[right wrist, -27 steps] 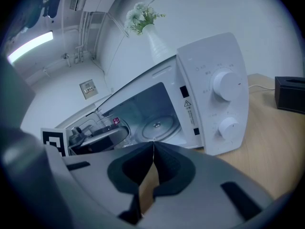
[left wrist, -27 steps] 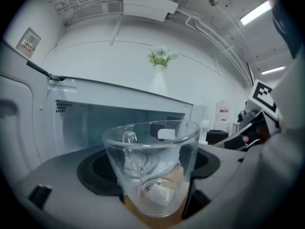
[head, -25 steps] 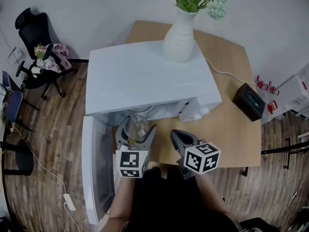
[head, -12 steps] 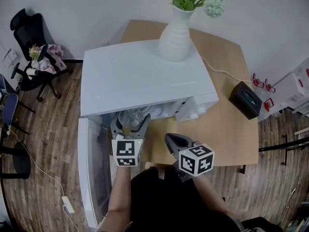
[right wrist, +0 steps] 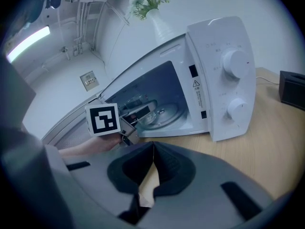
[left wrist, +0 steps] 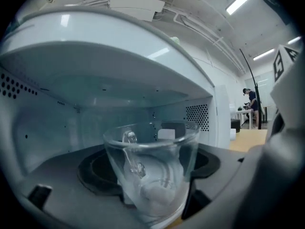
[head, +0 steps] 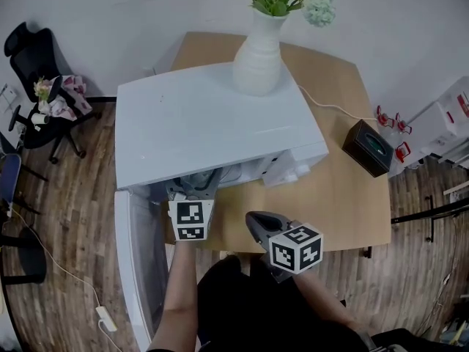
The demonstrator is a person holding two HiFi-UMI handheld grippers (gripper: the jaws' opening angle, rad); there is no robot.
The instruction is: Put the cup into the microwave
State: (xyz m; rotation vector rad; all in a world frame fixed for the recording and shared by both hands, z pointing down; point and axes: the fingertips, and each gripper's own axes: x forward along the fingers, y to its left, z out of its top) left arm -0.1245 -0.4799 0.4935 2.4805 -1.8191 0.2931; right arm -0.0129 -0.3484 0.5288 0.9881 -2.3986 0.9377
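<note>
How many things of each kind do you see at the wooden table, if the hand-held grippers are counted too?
microwave: 1
vase: 1
glass cup: 1
black box: 1
hand-held gripper: 2, the left hand-held gripper and the right hand-held gripper
Total: 6

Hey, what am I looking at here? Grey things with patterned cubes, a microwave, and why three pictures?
No robot: a person holds grey tongs in each hand, each with a marker cube and its own camera. The top-down picture comes from a camera on the person's head; the other two look along each tool. On the table stands a white microwave, door open, a vase on top, a black box beside it. The left tongs grip a clear glass cup at the microwave's opening. The right tongs are shut and empty.
</note>
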